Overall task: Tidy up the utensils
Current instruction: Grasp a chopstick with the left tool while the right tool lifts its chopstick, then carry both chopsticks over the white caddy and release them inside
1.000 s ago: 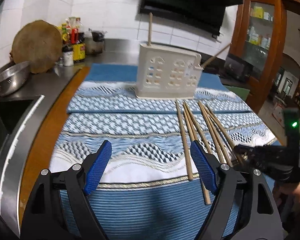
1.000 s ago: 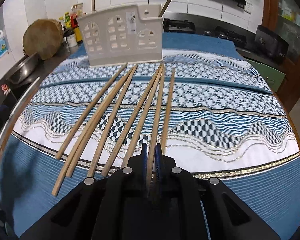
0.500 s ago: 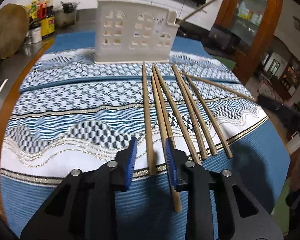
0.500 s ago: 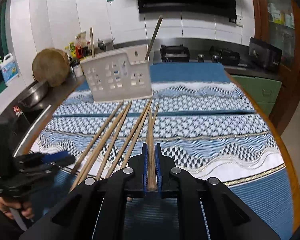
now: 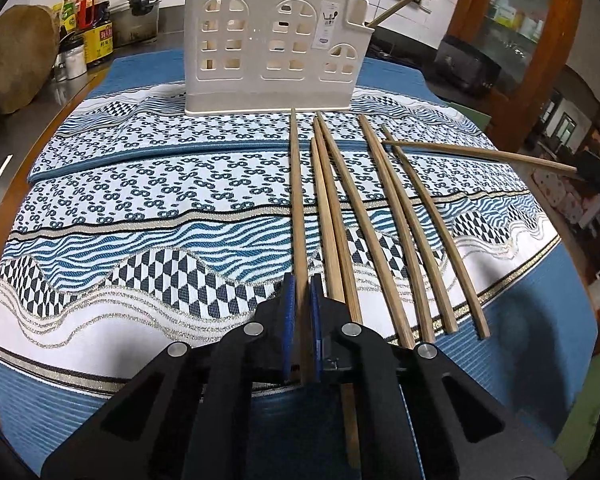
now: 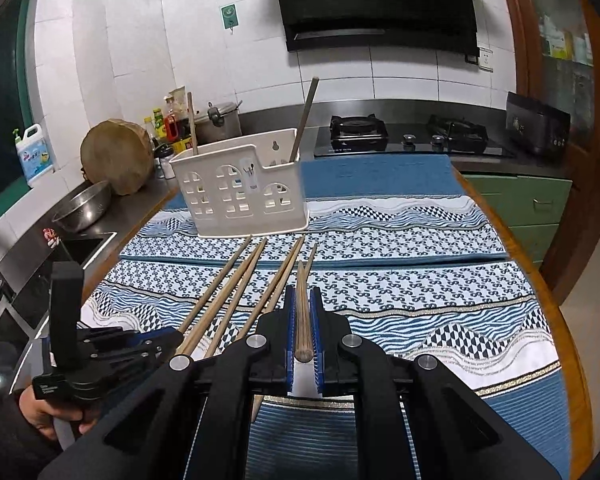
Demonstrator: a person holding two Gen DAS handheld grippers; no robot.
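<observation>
Progress: two chopsticks already stand in the white holder, one at each end; a judgement only, but most of the job looks left.
Left to do: five chopsticks lie loose on the cloth in front of the holder, fanned out from its base, plus the two in the grippers.
Left chopstick: lies on the cloth, far tip just short of the holder's base, near end pinched between the blue pads.
Left gripper: clenched on that chopstick, low over the cloth, not yet lifted.
Right chopstick: raised off the cloth, pointing toward the holder, its butt end showing between the pads.
Right gripper: clamped on its chopstick, well short of the holder.
Patterned cloth: blue and white, spread under the holder and all the sticks.
Beyond the holder: stove and condiment bottles on the counter.
</observation>
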